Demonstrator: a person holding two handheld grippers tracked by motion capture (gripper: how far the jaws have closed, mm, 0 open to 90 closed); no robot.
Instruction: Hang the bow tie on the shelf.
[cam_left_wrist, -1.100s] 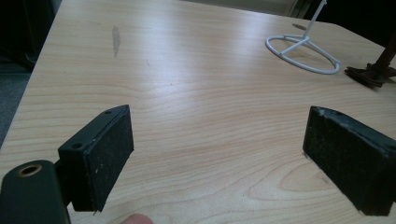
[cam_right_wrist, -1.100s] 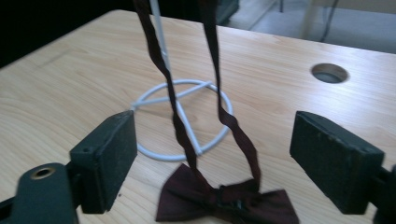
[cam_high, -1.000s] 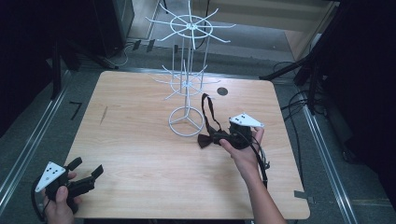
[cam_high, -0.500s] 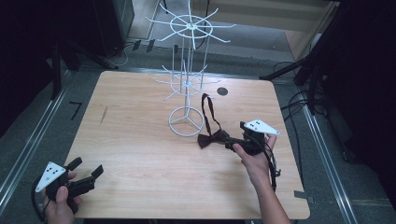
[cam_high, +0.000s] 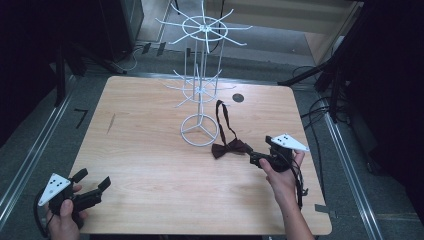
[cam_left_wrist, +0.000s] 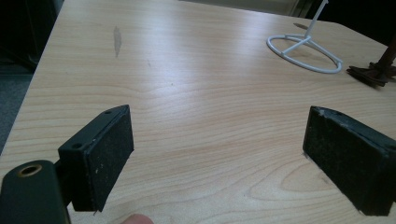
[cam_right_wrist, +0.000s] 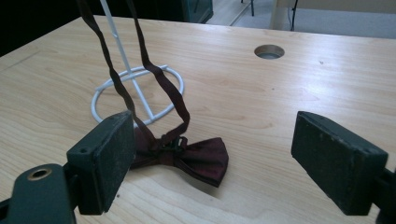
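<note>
My right claw (cam_high: 255, 159) sits low over the tabletop (cam_high: 150, 165), jaws spread wide apart, nothing between them. The dark red bow tie (cam_high: 228, 148) lies flat just ahead of it, close beside the ring base of the white wire stand (cam_high: 200, 131). In the right gripper view the bow (cam_right_wrist: 196, 156) is off toward the left jaw, not centred in the gap.

The neck strap (cam_high: 223, 120) rises from the knot and loops up toward the stand's lower arms; whether it hangs on an arm I cannot tell.

My left claw (cam_high: 92, 190) is well apart at the near left corner, jaws also open, over bare wood.

Risks as I judge them:
- Closing from this offset may pinch one wing only, and the bow would twist or slip out.
- If the strap is caught on the stand, pulling the bow could tip the light stand over.
- The left jaw may snag the strap rather than the bow.

Orientation: the bow's long axis runs roughly left to right across the tabletop, wings pointing toward the stand base and toward my right claw; strap leads away toward the far edge.
</note>
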